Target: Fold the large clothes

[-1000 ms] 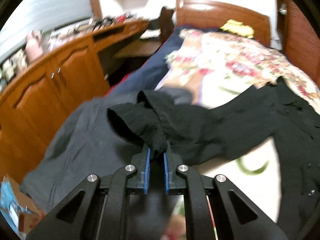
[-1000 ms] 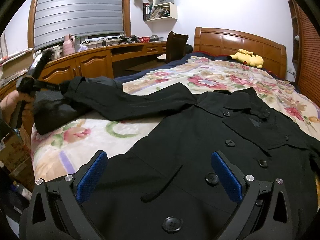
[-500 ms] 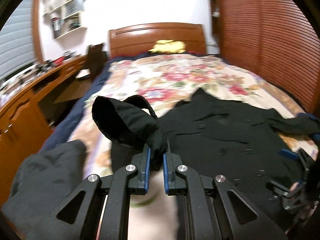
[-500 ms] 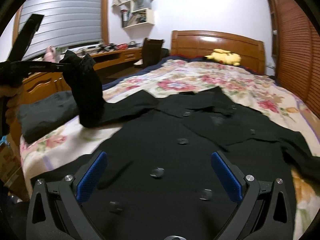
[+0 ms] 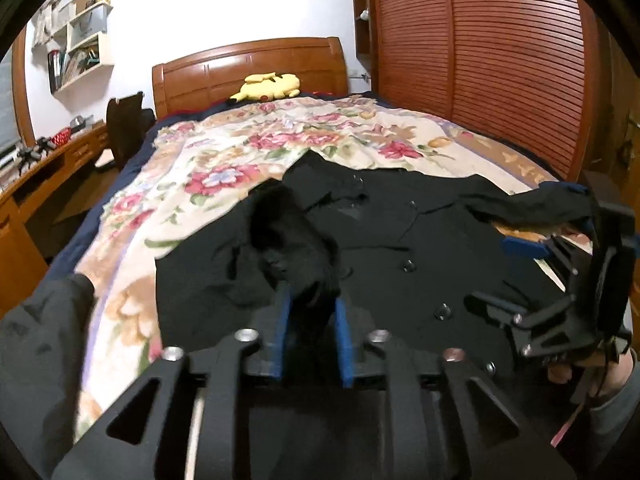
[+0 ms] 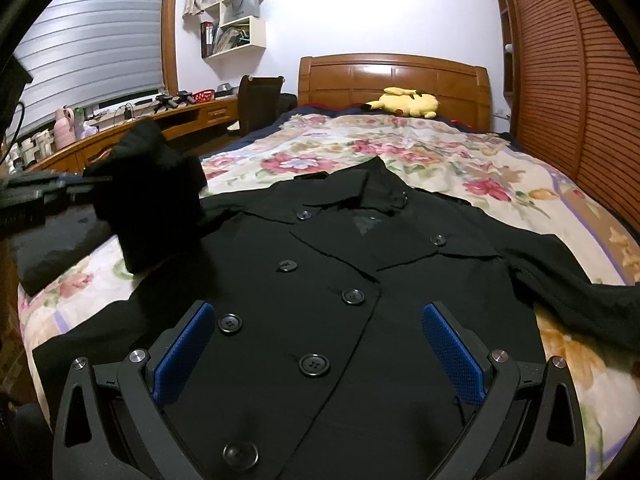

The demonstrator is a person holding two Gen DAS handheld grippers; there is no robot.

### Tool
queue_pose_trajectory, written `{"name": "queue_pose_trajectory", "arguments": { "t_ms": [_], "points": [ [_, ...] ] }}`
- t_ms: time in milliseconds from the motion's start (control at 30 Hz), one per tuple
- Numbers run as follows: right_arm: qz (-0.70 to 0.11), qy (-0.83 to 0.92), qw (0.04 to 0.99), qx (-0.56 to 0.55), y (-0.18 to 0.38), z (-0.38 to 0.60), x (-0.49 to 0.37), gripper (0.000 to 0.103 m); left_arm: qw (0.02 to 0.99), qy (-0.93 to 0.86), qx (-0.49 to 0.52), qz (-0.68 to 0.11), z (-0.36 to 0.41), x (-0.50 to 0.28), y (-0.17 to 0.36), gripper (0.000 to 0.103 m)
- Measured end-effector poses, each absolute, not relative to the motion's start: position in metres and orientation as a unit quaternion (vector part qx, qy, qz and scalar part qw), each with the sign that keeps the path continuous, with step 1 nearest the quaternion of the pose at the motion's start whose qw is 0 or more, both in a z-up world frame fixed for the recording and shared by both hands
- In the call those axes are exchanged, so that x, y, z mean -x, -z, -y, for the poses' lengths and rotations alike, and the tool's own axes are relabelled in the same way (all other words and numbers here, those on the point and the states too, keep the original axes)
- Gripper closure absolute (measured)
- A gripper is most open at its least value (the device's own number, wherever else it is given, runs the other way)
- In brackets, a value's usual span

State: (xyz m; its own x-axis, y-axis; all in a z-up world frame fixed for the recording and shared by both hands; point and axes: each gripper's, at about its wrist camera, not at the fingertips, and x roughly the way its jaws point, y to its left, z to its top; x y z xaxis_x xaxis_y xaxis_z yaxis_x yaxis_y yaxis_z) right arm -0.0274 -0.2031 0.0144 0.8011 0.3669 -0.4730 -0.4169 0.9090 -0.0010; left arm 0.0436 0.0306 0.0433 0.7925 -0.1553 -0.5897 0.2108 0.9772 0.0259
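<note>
A black double-breasted coat [image 6: 360, 280] lies face up on the floral bedspread [image 6: 400, 152], collar toward the headboard. My left gripper [image 5: 312, 300] hovers over the coat's left front. Its jaws are opening, and the bunched left sleeve [image 5: 288, 240] still sits between the blue pads. In the right wrist view that sleeve [image 6: 152, 196] stands up in a lump off the left gripper [image 6: 48, 188]. My right gripper [image 6: 318, 312] is open wide above the coat's buttoned front, with nothing between its fingers. The right sleeve [image 6: 580, 280] trails off to the right.
A folded grey garment [image 6: 52, 248] lies at the bed's left edge. A yellow plush toy [image 6: 404, 102] rests by the wooden headboard [image 6: 392, 76]. A desk [image 6: 180, 120] and chair [image 6: 260, 100] stand to the left, a slatted wardrobe [image 6: 580, 80] to the right.
My left gripper swung the sleeve from the bed's left edge over onto the coat's front, and its jaws have spread apart. The right gripper shifted a little over the coat and stayed open.
</note>
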Motion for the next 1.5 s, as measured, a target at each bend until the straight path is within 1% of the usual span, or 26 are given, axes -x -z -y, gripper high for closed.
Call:
{"name": "queue_pose_trajectory", "arguments": {
  "t_ms": [100,133,200,233,600,633,767,833,933,1033,1067,1100,1133,1167,1233,1267,1367,1500],
  "points": [
    [-0.237,-0.210,0.947,0.053,-0.015,0.199,0.036,0.000,0.945,0.095,-0.039,-0.311,-0.032,-0.038,-0.035,0.051],
    [-0.237,-0.212,0.947,0.052,-0.015,0.198,0.037,0.000,0.945,0.092,-0.039,-0.311,-0.037,-0.033,-0.033,0.048],
    [-0.237,-0.217,0.946,0.050,-0.014,0.197,0.043,0.000,0.946,0.082,-0.043,-0.310,-0.039,-0.032,-0.027,0.026],
    [-0.238,-0.221,0.944,0.049,-0.014,0.193,0.047,0.000,0.947,0.078,-0.042,-0.308,-0.045,-0.027,-0.025,0.023],
    [-0.262,-0.278,0.923,0.052,-0.010,0.179,0.042,0.006,0.946,0.028,-0.032,-0.322,-0.093,-0.004,0.006,0.023],
    [-0.265,-0.282,0.921,0.051,-0.011,0.183,0.030,0.006,0.946,0.026,-0.031,-0.323,-0.096,-0.003,0.007,0.023],
    [-0.277,-0.299,0.911,0.057,-0.011,0.182,0.024,0.007,0.946,0.021,-0.026,-0.323,-0.104,0.001,0.012,0.023],
    [-0.286,-0.306,0.906,0.059,-0.015,0.179,0.007,0.010,0.946,0.019,-0.024,-0.323,-0.107,0.001,0.013,0.023],
    [-0.301,-0.317,0.897,0.070,-0.011,0.174,0.000,0.018,0.946,0.019,-0.022,-0.323,-0.108,0.003,0.016,0.023],
    [-0.316,-0.328,0.887,0.078,-0.016,0.169,-0.009,0.030,0.946,0.019,-0.022,-0.322,-0.110,0.004,0.017,0.023],
    [-0.320,-0.335,0.883,0.080,-0.015,0.169,-0.010,0.039,0.946,0.020,-0.021,-0.322,-0.110,0.004,0.017,0.023],
    [-0.325,-0.342,0.878,0.080,-0.014,0.168,-0.012,0.051,0.947,0.020,-0.020,-0.321,-0.110,0.004,0.017,0.023],
    [-0.329,-0.348,0.874,0.080,-0.016,0.168,-0.012,0.060,0.947,0.020,-0.020,-0.321,-0.110,0.004,0.017,0.023],
    [-0.332,-0.352,0.871,0.082,-0.016,0.168,-0.012,0.076,0.947,0.019,-0.019,-0.319,-0.109,0.004,0.016,0.023],
    [-0.326,-0.361,0.870,0.082,-0.021,0.172,-0.009,0.083,0.948,0.019,-0.017,-0.316,-0.107,0.003,0.014,0.023],
    [-0.320,-0.362,0.872,0.080,-0.023,0.174,-0.009,0.091,0.949,0.020,-0.015,-0.313,-0.106,0.003,0.012,0.023],
    [-0.300,-0.362,0.879,0.074,-0.034,0.188,-0.004,0.096,0.953,0.026,-0.012,-0.301,-0.098,0.001,0.006,0.023],
    [-0.263,-0.331,0.904,0.056,-0.049,0.218,0.003,0.097,0.957,0.034,-0.004,-0.289,-0.087,-0.004,-0.001,0.023]
  ]
}}
